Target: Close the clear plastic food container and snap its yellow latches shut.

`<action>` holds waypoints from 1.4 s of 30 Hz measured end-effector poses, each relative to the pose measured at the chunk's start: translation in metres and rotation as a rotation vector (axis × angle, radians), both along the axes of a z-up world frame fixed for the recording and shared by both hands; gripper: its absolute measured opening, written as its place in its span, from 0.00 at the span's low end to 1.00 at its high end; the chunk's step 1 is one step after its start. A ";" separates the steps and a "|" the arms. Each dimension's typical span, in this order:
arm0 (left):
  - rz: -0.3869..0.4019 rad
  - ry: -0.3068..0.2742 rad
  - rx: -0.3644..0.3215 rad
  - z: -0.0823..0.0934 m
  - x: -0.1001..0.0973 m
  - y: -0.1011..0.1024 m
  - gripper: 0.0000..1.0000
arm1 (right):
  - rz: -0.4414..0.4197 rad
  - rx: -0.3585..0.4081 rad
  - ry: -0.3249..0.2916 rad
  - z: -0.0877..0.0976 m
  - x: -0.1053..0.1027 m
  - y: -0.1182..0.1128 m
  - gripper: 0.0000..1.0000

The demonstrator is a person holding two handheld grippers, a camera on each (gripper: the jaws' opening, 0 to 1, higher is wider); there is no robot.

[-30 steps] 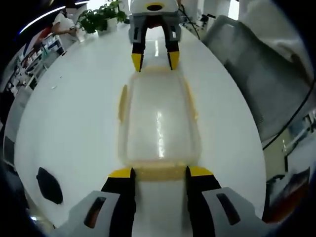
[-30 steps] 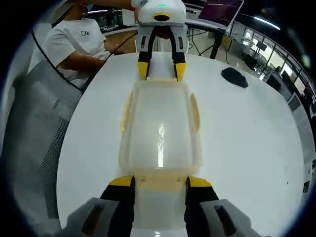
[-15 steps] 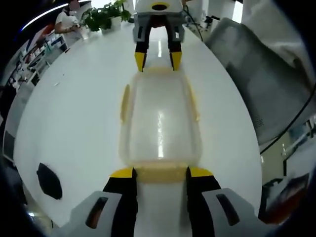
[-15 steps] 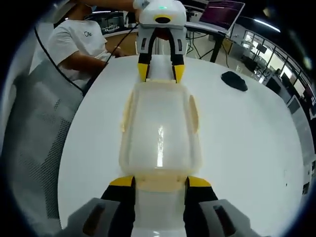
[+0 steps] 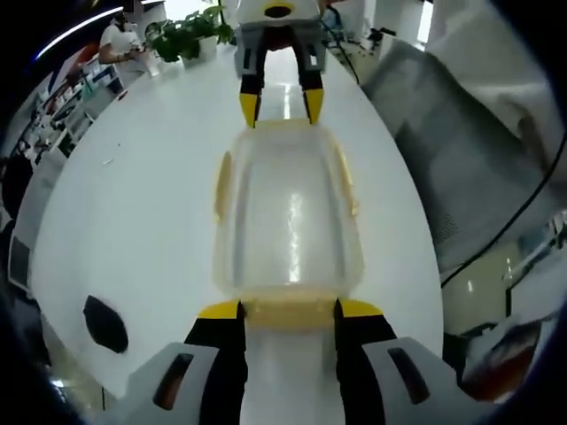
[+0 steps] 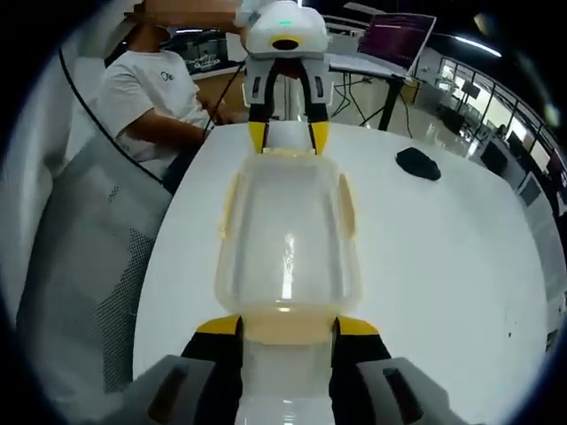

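- Left gripper view: one clear rectangular plastic food container point(image 5: 288, 217) with its lid down sits on the white round table point(image 5: 133, 212), running from 6 toward 12 o'clock across the middle of the frame.
- Left gripper point(image 5: 288, 310), yellow-tipped, at 6 o'clock: its jaws stand apart, one on either side of the near yellow end latch point(image 5: 288, 312), touching or just beside it; whether they actually squeeze it I cannot tell.
- Right gripper point(image 5: 276, 106) enters at 12 o'clock, jaws likewise straddling the far end of the container. Judgement: bracing both ends holds the box steady against the push a latch needs.
- Count here: two grippers, four yellow latches (two ends, two long sides point(image 5: 221, 181)), one black oval object point(image 5: 104, 323) at 8 o'clock, one potted green plant point(image 5: 182, 31) at 11 o'clock.
- Right gripper view: the same container point(image 6: 285, 235), seen from the opposite end, centre frame.
- Right gripper point(image 6: 285, 326) at 6 o'clock, jaws parted around its near end latch point(image 6: 285, 323); left gripper point(image 6: 285, 133) at 12 o'clock on the far end.
- Side latches look flat against the walls; whether they are clicked home I cannot tell.
- Count here: one seated person in a white shirt point(image 6: 146, 84) at 11 o'clock, one grey mesh chair point(image 6: 84, 266) at 9 o'clock, one black oval object point(image 6: 416, 161) at 2 o'clock.
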State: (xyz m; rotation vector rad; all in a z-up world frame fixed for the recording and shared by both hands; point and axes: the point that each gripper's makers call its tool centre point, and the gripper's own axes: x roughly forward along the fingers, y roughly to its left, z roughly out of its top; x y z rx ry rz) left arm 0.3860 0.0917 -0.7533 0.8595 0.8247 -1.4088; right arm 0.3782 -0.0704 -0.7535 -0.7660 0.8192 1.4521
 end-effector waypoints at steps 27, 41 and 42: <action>0.017 0.010 0.003 0.059 -0.003 -0.037 0.36 | 0.006 0.023 0.004 0.053 -0.003 -0.036 0.36; 0.016 -0.015 0.012 0.072 0.002 -0.066 0.36 | 0.007 0.011 -0.034 0.068 0.002 -0.064 0.36; 0.015 -0.018 0.015 0.073 0.002 -0.067 0.36 | 0.001 0.016 -0.031 0.069 0.002 -0.066 0.36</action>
